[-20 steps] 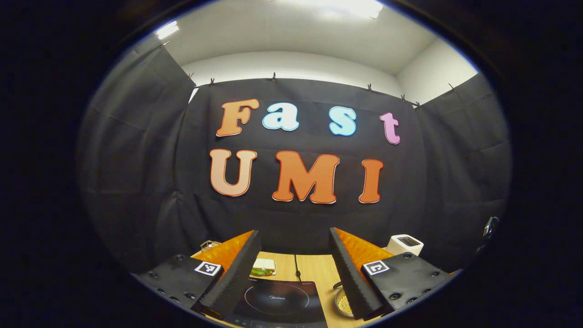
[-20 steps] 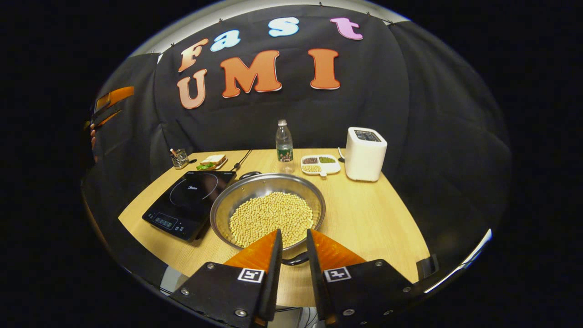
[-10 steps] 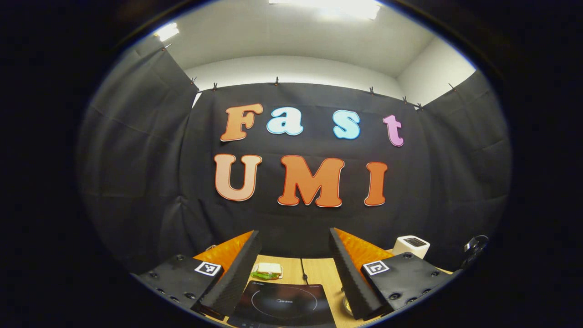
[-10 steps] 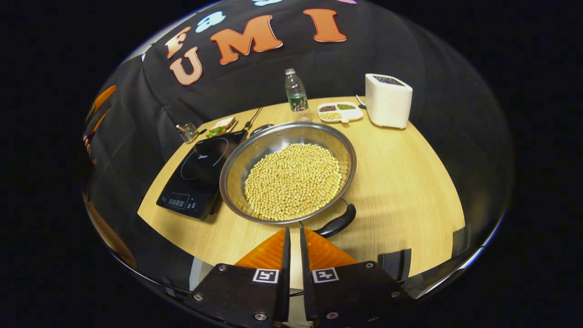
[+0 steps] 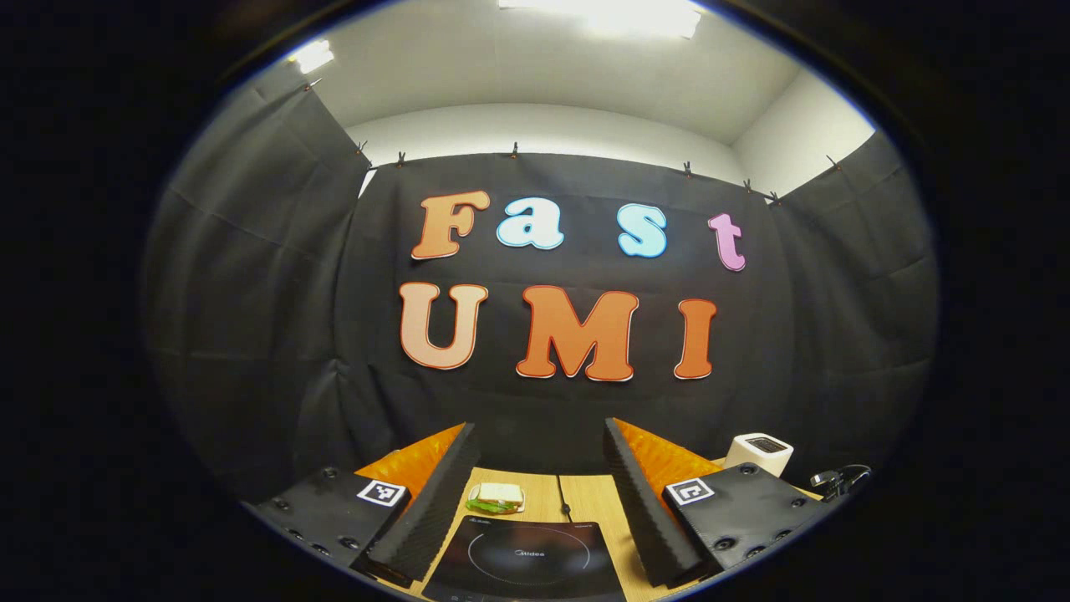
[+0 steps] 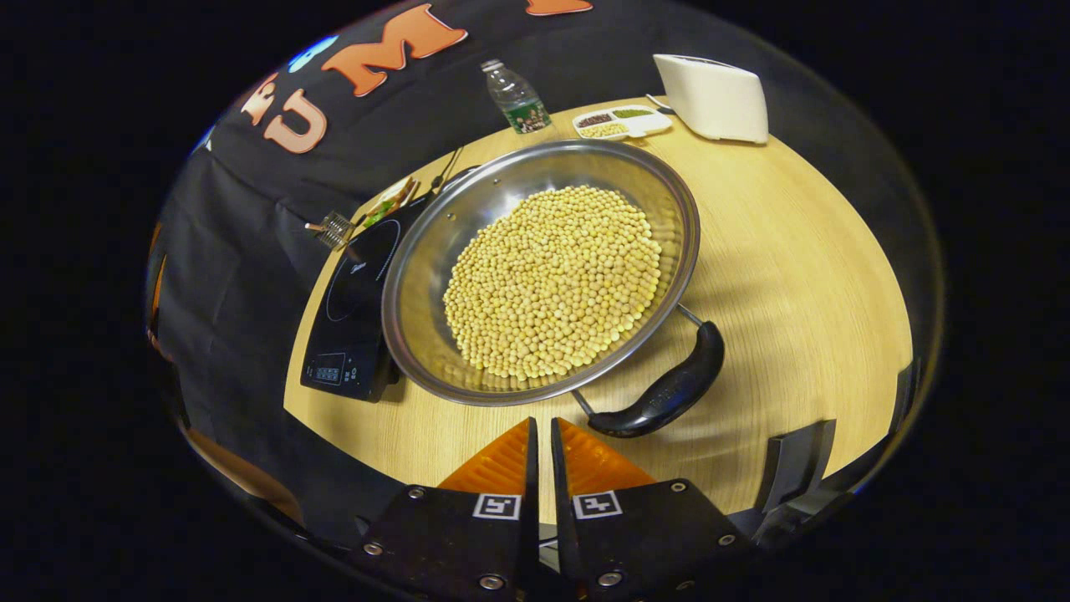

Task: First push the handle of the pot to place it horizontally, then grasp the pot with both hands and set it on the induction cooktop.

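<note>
A wide steel pot [image 6: 418, 276] full of yellow beans sits on the wooden table in the right gripper view. Its near black loop handle [image 6: 664, 393] points toward the lower right. My right gripper [image 6: 541, 426] is shut with nothing between its fingers, just off the pot's near rim and left of that handle. The black induction cooktop [image 6: 347, 309] lies against the pot's left side. In the left gripper view my left gripper [image 5: 539, 456] hangs open, high above the cooktop [image 5: 527, 556], pointing at the back wall.
At the back of the table [image 6: 786, 251] stand a water bottle [image 6: 514, 99], a divided dish of grains [image 6: 620, 123] and a white toaster [image 6: 710, 96]. A sandwich plate [image 5: 495, 498] and a small wire holder [image 6: 334, 230] sit beyond the cooktop. A cable [image 5: 565, 506] runs back from it.
My right gripper shut fully and came down closer over the pot. The pot's near handle now lies to the gripper's right instead of between the fingers. The left gripper drifted slightly left.
</note>
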Available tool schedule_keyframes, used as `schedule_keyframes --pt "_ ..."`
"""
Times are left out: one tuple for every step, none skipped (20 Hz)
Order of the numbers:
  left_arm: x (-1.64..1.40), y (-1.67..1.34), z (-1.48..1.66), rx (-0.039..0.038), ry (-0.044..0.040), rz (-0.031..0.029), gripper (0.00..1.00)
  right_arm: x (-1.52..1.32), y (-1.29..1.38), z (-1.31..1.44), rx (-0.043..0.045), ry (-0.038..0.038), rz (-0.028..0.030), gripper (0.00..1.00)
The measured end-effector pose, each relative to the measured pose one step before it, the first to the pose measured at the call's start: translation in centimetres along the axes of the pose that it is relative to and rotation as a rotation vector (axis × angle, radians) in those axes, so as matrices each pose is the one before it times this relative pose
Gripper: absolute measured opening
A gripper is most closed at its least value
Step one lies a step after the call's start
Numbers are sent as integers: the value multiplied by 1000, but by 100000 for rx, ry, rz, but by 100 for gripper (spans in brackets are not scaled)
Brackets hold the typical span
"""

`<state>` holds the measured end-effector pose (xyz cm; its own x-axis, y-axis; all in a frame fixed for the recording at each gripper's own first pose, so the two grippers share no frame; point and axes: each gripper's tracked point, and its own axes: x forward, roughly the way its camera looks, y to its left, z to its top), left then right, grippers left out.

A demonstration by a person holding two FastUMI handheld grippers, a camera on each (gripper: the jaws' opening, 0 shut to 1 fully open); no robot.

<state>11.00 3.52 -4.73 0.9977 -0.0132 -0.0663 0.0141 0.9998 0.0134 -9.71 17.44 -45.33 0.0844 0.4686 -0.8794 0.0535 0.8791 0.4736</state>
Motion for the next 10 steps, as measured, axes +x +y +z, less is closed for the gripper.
schedule_keyframes --pt "172 360 -39 139 3 593 96 284 -407 95 976 812 -1037 9" --pt "58 159 -45 81 210 271 96 262 -404 213 493 58 -1640 9" --pt "148 169 -174 -99 274 317 96 226 -329 82 154 498 -1346 9" --pt "39 -32 -76 -160 317 27 96 167 -134 -64 258 1285 -374 9" --pt "156 -34 -87 -60 295 -54 96 154 -279 -41 -172 812 -984 9" --pt "113 34 -100 187 405 -3 96 220 -457 74 -661 450 -1465 9" --pt "99 -184 -102 123 331 -194 96 120 -408 112 -40 246 -1167 9" --pt "112 -29 -2 321 156 -30 96 59 -354 217 649 235 -476 9" --pt "58 4 -27 277 16 52 96 17 -373 202 1568 55 -488 9" --pt "5 131 93 95 -202 71 96 2 -533 311 1492 86 -853 9"
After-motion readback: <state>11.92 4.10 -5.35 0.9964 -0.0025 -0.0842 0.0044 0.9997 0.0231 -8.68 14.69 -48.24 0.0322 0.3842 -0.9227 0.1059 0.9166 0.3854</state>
